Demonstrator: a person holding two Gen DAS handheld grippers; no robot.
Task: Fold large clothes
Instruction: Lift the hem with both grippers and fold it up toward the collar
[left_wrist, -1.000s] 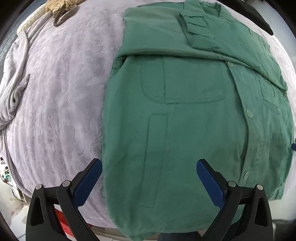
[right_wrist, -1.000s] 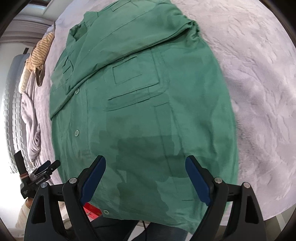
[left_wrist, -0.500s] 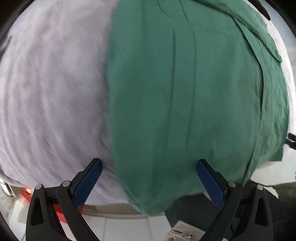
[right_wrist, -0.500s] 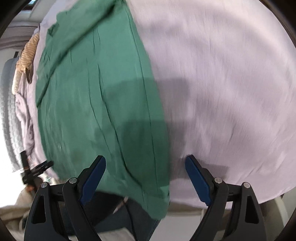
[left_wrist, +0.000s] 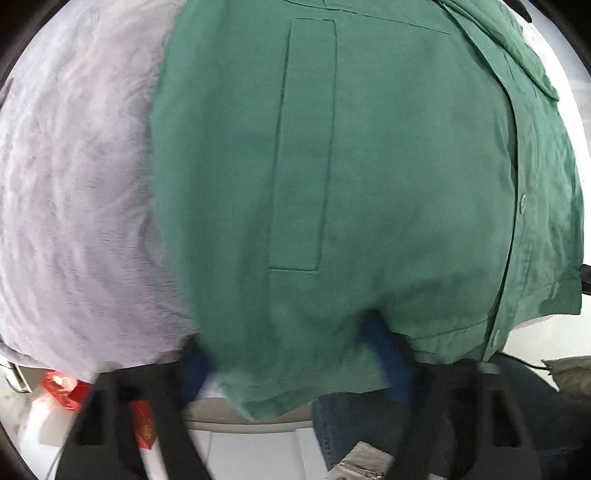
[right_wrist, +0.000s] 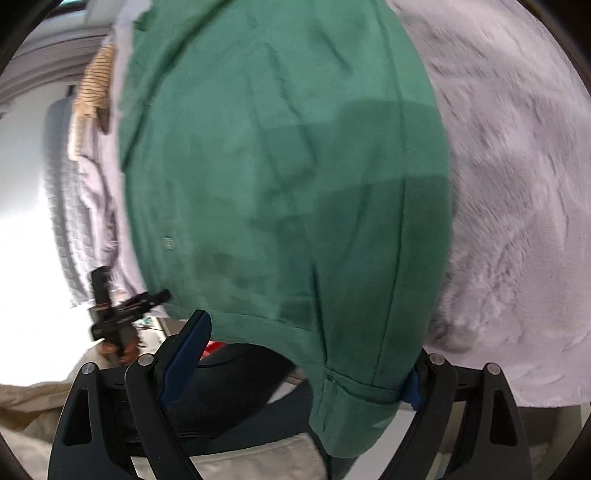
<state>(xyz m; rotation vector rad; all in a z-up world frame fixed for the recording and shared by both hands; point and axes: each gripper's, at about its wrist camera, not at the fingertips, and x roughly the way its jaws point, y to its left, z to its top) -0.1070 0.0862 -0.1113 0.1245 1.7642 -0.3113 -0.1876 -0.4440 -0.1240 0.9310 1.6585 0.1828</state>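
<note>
A matt green woven-cloth shirt, flat plastic buttons at its 3 o'clock edge, lies on a plush, napped pale-lilac blanket. Both grippers, left and right, show matt black plastic frames, metal rivets and smooth blue pads. Blue denim appears at 6 o'clock.

Green button-front shirt lying flat, front up, on lilac plush blanket; stitched placket and pockets visible; hem overhanging near blanket edge.
</note>
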